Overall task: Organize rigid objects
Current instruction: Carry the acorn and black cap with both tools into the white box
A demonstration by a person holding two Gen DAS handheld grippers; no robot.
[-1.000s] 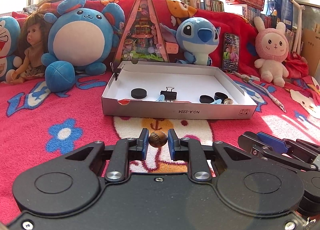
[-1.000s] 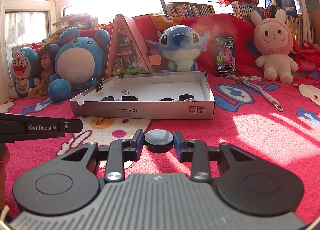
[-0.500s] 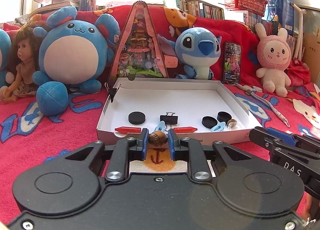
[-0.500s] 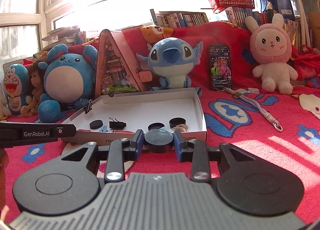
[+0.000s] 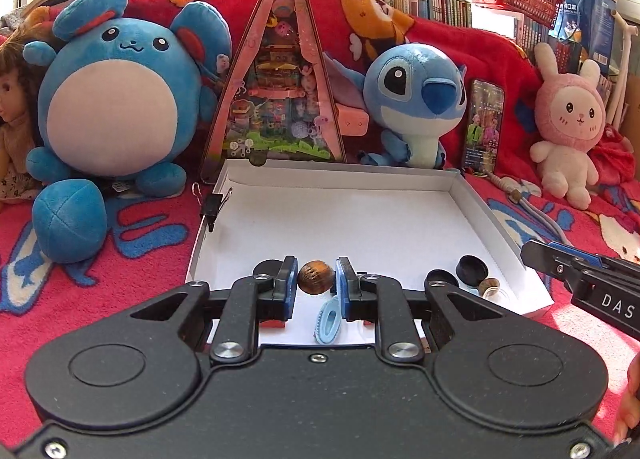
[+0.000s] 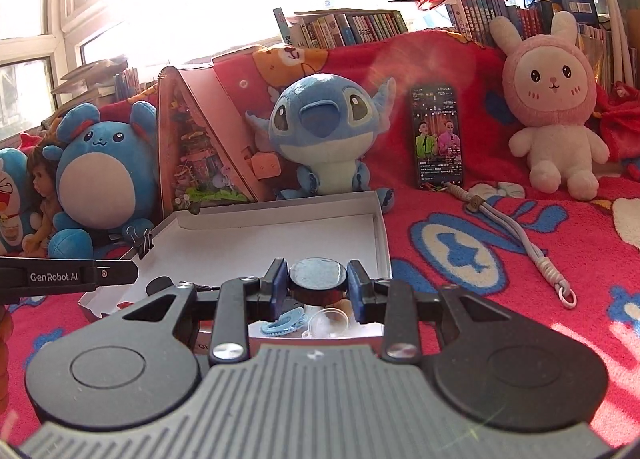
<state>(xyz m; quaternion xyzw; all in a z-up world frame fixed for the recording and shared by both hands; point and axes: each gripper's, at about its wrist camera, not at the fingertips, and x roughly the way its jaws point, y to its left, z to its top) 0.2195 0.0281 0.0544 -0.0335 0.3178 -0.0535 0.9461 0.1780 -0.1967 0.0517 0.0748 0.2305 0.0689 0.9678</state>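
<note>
A: Brown and ridged like a nut, the small ball (image 5: 315, 277) sits clenched in our left tongs (image 5: 316, 279), at the lower middle of the left wrist view, over the near end of the white box (image 5: 476, 215).

B: And our right tongs (image 6: 318, 286) grasp the black round cap (image 6: 318, 277) by its sides, also above the box's (image 6: 382, 237) near edge, lower middle of that frame.

A: So we judge the step in hand to be the carry: both pieces are over the box, neither set down yet.

B: The next move calls for lowering each to a bare patch of the white floor and releasing. We should keep off the light blue hair clip (image 5: 328, 317) lying right beneath the left tongs.

A: From the right wrist we see that clip (image 6: 282, 322) too, plus a clear plastic dome (image 6: 328, 322) beside it, both right under the cap. The left view only shows that dome's edge at lower right.

B: The left view gives us what the right hides: two black caps (image 5: 472, 269) at right of the frame, with a small brown piece near them, and the black binder clip (image 5: 212, 207) on the box's left wall at full view.
</note>
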